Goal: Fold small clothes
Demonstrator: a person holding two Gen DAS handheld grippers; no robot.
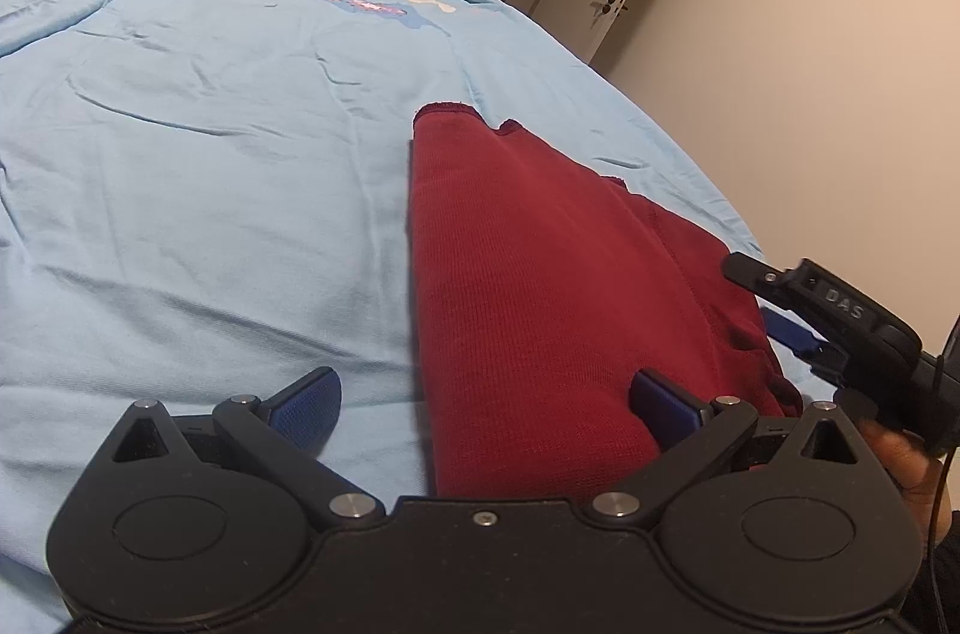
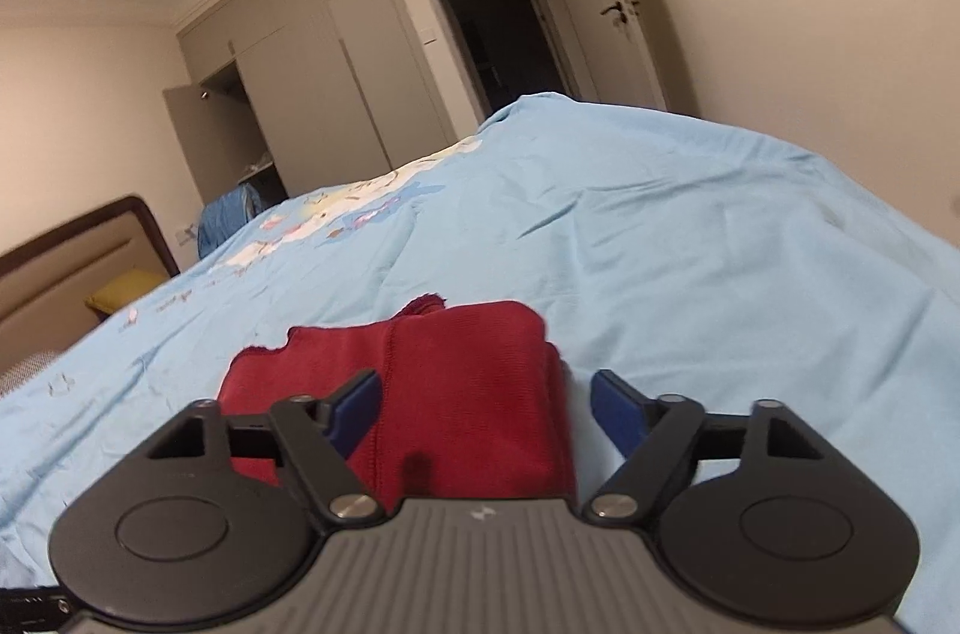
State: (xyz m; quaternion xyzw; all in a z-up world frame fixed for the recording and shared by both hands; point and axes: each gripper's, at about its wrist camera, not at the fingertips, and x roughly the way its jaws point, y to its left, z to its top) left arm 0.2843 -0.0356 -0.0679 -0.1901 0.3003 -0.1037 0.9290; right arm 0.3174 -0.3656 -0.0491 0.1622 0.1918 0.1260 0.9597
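A dark red knit garment (image 1: 528, 274) lies folded on the light blue bedspread (image 1: 210, 141). My left gripper (image 1: 486, 409) is open over its near end, one blue pad above bare sheet and the other above the red cloth. At the right edge of the left wrist view my right gripper (image 1: 774, 301) reaches in over the garment's right side. In the right wrist view the same red garment (image 2: 462, 382) lies just ahead, and my right gripper (image 2: 486, 412) is open and straddles its near edge. Neither gripper holds the cloth.
The bedspread (image 2: 690, 238) covers a wide bed with a cartoon print far off. A headboard (image 2: 78, 244) and yellow pillow (image 2: 120, 295) stand at the left. Wardrobe doors (image 2: 336, 81), a dark doorway (image 2: 504, 27) and a wall lie beyond. A hand (image 1: 900, 460) holds the right gripper.
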